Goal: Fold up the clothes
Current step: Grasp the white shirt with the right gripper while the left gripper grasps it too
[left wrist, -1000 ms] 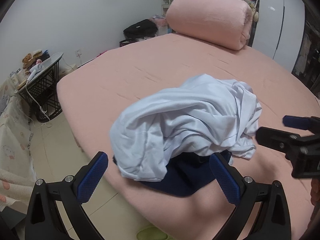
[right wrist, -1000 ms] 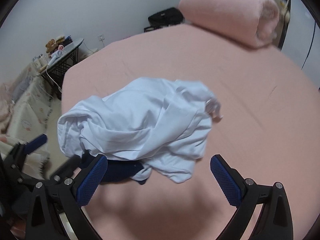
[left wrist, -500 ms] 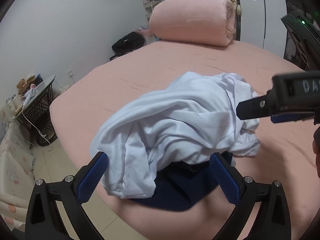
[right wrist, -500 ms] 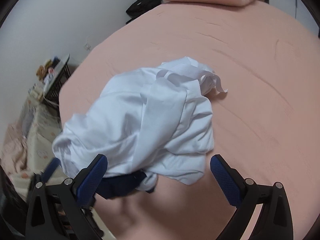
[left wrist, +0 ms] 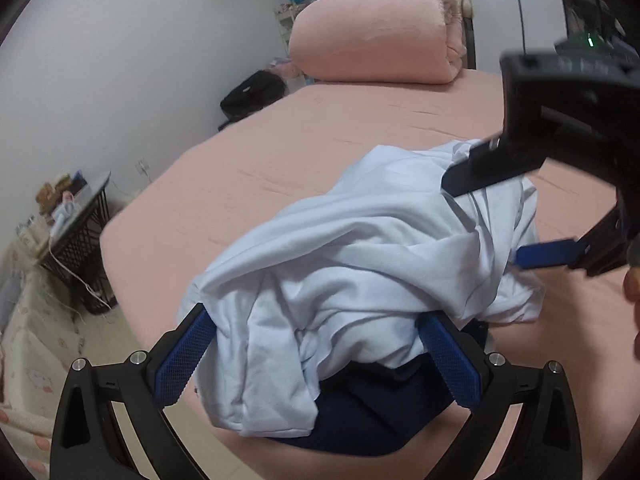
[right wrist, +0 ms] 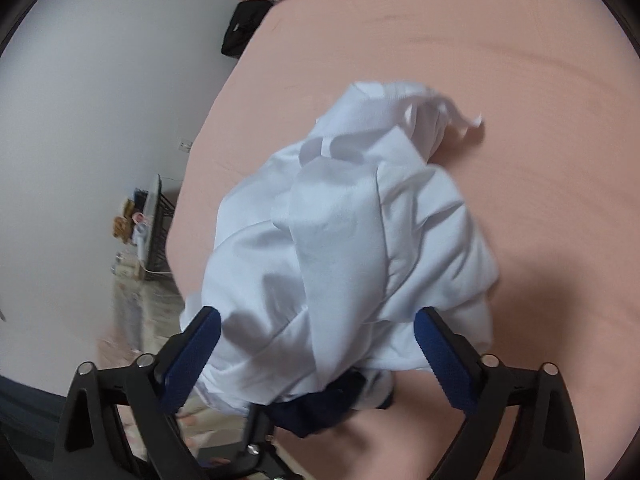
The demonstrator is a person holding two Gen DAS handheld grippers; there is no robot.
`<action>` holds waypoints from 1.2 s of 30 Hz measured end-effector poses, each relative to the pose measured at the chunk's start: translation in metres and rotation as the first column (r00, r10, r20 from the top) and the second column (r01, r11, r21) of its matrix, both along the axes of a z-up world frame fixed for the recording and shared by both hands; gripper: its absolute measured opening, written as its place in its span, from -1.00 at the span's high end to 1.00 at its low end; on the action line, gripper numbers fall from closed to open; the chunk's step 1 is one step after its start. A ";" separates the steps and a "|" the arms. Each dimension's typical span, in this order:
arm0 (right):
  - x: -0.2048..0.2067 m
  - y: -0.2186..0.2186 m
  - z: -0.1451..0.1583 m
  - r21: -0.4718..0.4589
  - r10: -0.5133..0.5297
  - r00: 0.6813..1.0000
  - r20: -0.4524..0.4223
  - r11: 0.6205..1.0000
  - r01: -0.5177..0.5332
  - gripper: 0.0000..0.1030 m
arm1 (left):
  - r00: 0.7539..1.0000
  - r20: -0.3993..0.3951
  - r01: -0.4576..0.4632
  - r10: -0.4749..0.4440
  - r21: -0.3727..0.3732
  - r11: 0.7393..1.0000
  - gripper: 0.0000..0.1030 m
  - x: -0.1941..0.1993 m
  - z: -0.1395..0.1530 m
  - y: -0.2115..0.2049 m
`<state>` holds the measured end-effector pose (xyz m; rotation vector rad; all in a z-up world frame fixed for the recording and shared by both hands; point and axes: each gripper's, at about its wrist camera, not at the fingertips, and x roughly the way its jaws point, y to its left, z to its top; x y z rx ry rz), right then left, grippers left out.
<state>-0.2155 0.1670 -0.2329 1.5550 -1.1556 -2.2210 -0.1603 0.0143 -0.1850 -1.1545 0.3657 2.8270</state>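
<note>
A crumpled white garment (left wrist: 360, 264) lies in a heap near the front corner of the pink bed (left wrist: 280, 152), on top of a dark navy garment (left wrist: 360, 416). My left gripper (left wrist: 316, 360) is open, its blue pads either side of the heap's near edge. My right gripper (left wrist: 500, 220) comes in from the right, open, one finger over the top of the white cloth and one at its right side. In the right wrist view the white garment (right wrist: 352, 240) fills the space between the spread fingers of the right gripper (right wrist: 318, 356), and the navy garment (right wrist: 316, 408) peeks out below.
A rolled pink quilt (left wrist: 376, 36) sits at the head of the bed. A black bag (left wrist: 252, 92) lies by the wall. A black wire side table (left wrist: 76, 216) with small items and a cable stands on the floor at the left. The bed edge is just below the heap.
Both grippers have moved in close to the heap. The right gripper swung over from the right and now straddles the white garment from above. Both stay open.
</note>
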 end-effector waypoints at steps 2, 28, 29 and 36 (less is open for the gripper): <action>-0.002 -0.001 -0.006 -0.023 -0.014 1.000 0.018 1.000 0.014 -0.45 | 1.000 -0.010 0.012 -0.012 -0.005 1.000 -1.00 -0.003 0.003 0.003; -0.011 -0.003 -0.012 -0.182 -0.077 0.997 -0.020 0.981 0.072 0.64 | 0.986 0.132 0.101 -0.101 0.009 0.995 -1.00 -0.025 -0.043 0.023; -0.011 -0.002 -0.008 -0.180 -0.075 0.997 -0.032 0.981 0.068 0.66 | 0.988 0.120 0.102 -0.102 0.002 0.995 -1.00 -0.023 -0.043 0.024; 0.003 0.012 0.004 -0.249 -0.066 0.995 -0.069 0.967 0.047 0.71 | 0.991 -0.034 0.126 -0.128 -0.054 0.991 -1.00 -0.003 -0.023 0.034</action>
